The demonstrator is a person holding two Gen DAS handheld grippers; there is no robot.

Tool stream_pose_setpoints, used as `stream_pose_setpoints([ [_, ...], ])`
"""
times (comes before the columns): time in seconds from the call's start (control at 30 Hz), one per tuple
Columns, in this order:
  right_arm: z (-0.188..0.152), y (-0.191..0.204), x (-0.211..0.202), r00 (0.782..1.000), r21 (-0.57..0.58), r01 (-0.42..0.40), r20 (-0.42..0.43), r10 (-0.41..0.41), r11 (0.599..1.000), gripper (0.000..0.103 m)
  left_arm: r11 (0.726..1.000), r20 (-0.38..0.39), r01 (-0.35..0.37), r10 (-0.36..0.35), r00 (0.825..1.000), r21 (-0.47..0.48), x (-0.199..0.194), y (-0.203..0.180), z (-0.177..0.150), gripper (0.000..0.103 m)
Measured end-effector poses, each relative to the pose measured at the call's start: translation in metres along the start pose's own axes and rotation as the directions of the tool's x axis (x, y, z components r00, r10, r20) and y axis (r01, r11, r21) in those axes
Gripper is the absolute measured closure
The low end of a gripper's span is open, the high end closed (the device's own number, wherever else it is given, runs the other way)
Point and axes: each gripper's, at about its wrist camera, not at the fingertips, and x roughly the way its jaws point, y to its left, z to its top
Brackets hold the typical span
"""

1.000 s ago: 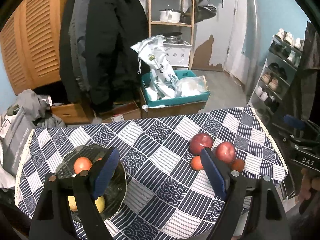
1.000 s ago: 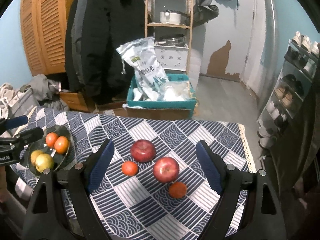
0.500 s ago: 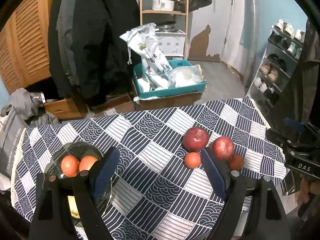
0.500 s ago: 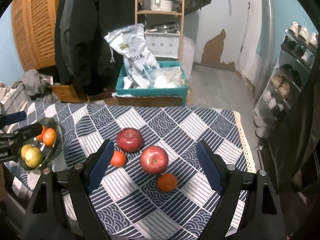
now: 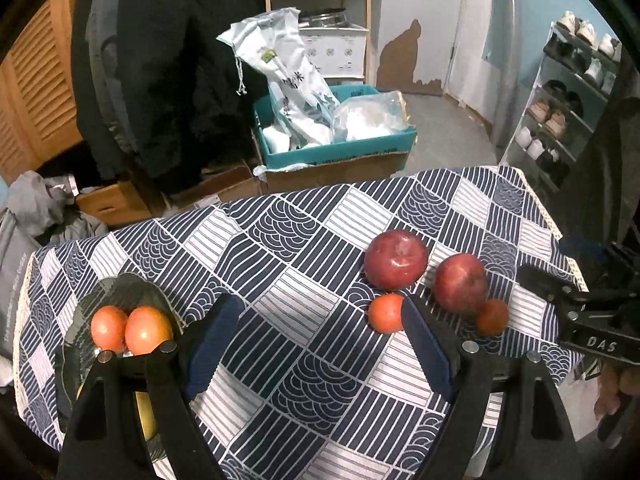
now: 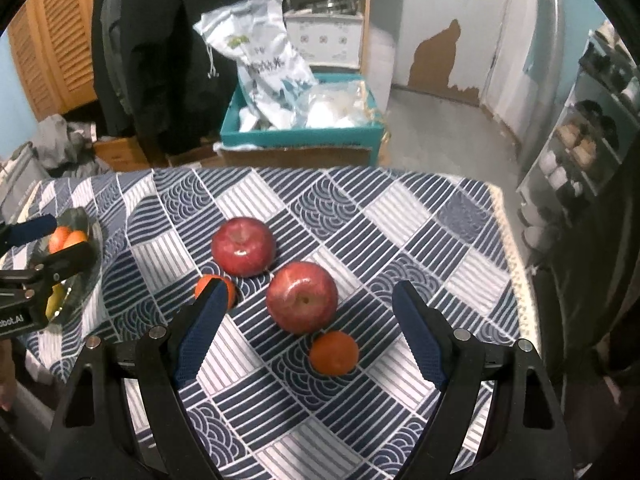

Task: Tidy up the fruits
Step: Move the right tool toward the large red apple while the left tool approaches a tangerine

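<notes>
Two red apples (image 6: 243, 246) (image 6: 302, 297) and two small oranges (image 6: 334, 352) (image 6: 211, 286) lie on the patterned tablecloth (image 6: 400, 216). My right gripper (image 6: 308, 312) is open and empty, its fingers either side of the near apple and just above it. A dark glass bowl (image 5: 120, 288) at the table's left holds two oranges (image 5: 148, 330) and a yellow fruit (image 5: 146, 416). My left gripper (image 5: 320, 332) is open and empty above the table's middle, between bowl and apples (image 5: 395, 259).
Behind the table stand a teal box (image 6: 300, 136) with white bags, dark coats, a wooden shelf and louvred doors. A shoe rack (image 5: 568, 92) is at the right. The table's right edge (image 6: 516, 256) is close to the fruit.
My right gripper has moved forward and down toward the near apple. My left gripper has drawn away from the bowl, moving right and closer to the table.
</notes>
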Motion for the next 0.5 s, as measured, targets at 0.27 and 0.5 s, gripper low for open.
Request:
stream_pose_setpoints([
  [0.27, -0.004, -0.002, 0.049, 0.995, 0.01, -0.016, -0.098, 0.017, 1.0, 0.019, 1.0, -0.058, 0.008, -0.008, 0.998, -0.002, 0.033, -0.003, -0.003, 0.018],
  [0.5, -0.013, -0.001, 0.088, 0.983, -0.001, -0.019, -0.183, 0.018, 1.0, 0.019, 0.999, -0.119, 0.009, -0.014, 0.993, -0.049, 0.064, 0.007, -0.011, 0.018],
])
